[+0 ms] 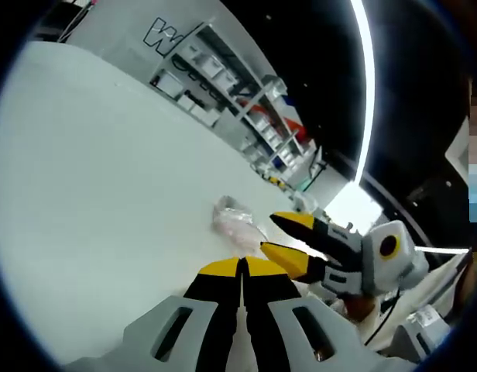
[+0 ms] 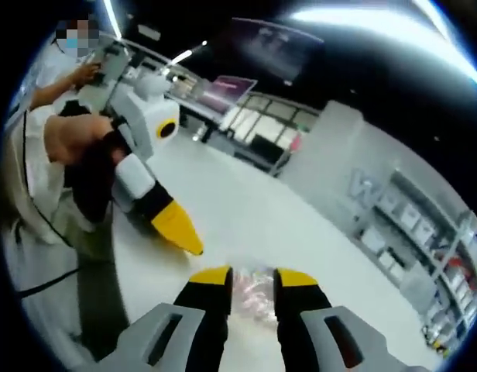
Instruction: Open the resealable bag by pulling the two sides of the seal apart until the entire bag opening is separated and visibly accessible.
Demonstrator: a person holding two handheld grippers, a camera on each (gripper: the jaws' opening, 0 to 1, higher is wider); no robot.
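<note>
The white tabletop (image 1: 91,178) spread wide under both your grippers, with storage shelves (image 1: 238,93) standing beyond its far edge. In the right gripper view a person (image 2: 37,155) in light clothes stood at the table's near side. Your left gripper (image 1: 241,267) had its yellow-tipped jaws pressed together with nothing between them. Your right gripper (image 2: 254,275) kept its jaws spread, and the bag (image 2: 255,293) showed in the gap between them; whether they touched it you could not tell. The bag, small, clear and pinkish, lay on the tabletop, well in from the edges, just beyond your left gripper's tips.
</note>
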